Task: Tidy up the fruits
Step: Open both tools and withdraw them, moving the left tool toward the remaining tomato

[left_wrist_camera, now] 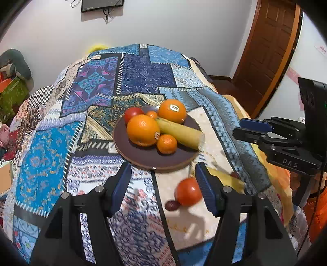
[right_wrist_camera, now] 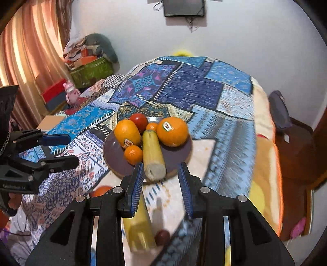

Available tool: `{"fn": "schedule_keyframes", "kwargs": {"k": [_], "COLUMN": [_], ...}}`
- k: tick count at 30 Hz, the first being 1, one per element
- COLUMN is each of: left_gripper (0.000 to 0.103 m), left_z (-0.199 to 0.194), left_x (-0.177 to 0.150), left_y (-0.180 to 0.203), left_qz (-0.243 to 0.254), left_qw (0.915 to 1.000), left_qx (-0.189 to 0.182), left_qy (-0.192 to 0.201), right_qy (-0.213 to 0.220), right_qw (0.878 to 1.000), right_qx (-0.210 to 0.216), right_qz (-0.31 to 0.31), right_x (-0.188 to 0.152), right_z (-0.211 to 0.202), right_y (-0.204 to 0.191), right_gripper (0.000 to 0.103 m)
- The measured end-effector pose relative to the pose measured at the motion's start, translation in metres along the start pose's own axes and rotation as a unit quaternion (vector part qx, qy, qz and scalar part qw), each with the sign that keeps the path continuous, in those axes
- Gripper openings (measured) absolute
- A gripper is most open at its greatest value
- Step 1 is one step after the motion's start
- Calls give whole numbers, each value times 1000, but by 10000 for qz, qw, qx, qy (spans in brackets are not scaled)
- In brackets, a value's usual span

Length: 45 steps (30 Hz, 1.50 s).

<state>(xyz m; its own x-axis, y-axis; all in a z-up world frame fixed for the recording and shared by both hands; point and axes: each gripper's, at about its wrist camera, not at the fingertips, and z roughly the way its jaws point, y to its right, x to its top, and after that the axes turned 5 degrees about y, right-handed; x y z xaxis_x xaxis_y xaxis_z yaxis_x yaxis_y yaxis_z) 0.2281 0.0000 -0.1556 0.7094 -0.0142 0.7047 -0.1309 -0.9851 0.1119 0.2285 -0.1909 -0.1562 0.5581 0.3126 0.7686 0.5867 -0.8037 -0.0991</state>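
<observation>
A round dark plate (left_wrist_camera: 143,157) (right_wrist_camera: 114,153) on the patchwork cloth holds two big oranges (left_wrist_camera: 143,130) (right_wrist_camera: 172,132), small tangerines (left_wrist_camera: 166,144), a red tomato (left_wrist_camera: 132,113) and a yellow corn cob (left_wrist_camera: 179,133) (right_wrist_camera: 153,157). On the cloth in front of the plate lie a red tomato (left_wrist_camera: 188,191), a dark date (left_wrist_camera: 172,205), and a second yellow cob (right_wrist_camera: 140,231). My left gripper (left_wrist_camera: 163,188) is open and empty above the cloth, with the tomato beside its right finger. My right gripper (right_wrist_camera: 161,188) is open and empty, just short of the plate's near rim.
The table is draped in a blue patchwork cloth (left_wrist_camera: 51,155). A green box (right_wrist_camera: 92,69) with clutter and curtains stand at the left. A wooden door (left_wrist_camera: 265,51) is at the right. A wall screen (right_wrist_camera: 184,8) hangs behind.
</observation>
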Motion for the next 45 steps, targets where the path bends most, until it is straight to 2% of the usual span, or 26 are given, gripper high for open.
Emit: {"fn": "schedule_keyframes", "kwargs": {"k": [8,17,21,25,30,34,38,41,45], "left_gripper": [65,65,65,65,65,65,59,48,47], "left_z": [9,31,39,47,55,62,67,72,77], "left_x": [-28,-51,-51,-48,-45,-43,-42,-42,-42], "left_y": [16,24,29,33,35,34,33,33,32], "left_qz": [76,99,185,250,289,317,307,279,226], "left_qw": [9992,9970,9967,9967,9966,9968,9970,9963,9962], "left_qx": [-143,-201,-196,-172,-159,-130,-141,-291,-280], "left_qy": [-368,-739,-770,-755,-754,-728,-692,-765,-799], "right_qy": [-150,-495,-459,-492,-464,-544,-628,-632,-602], "right_qw": [9991,9958,9960,9956,9972,9960,9963,9965,9966], "right_qx": [-203,-182,-259,-147,-200,-101,-114,-10,41], "right_qz": [346,745,718,779,557,707,573,555,558], "right_x": [-40,-81,-84,-86,-88,-87,-86,-86,-88], "right_z": [-11,0,-2,-3,-2,4,13,14,15], "right_y": [12,21,16,15,5,11,7,6,7], "right_gripper": [32,32,32,32,32,32,30,27,19]}}
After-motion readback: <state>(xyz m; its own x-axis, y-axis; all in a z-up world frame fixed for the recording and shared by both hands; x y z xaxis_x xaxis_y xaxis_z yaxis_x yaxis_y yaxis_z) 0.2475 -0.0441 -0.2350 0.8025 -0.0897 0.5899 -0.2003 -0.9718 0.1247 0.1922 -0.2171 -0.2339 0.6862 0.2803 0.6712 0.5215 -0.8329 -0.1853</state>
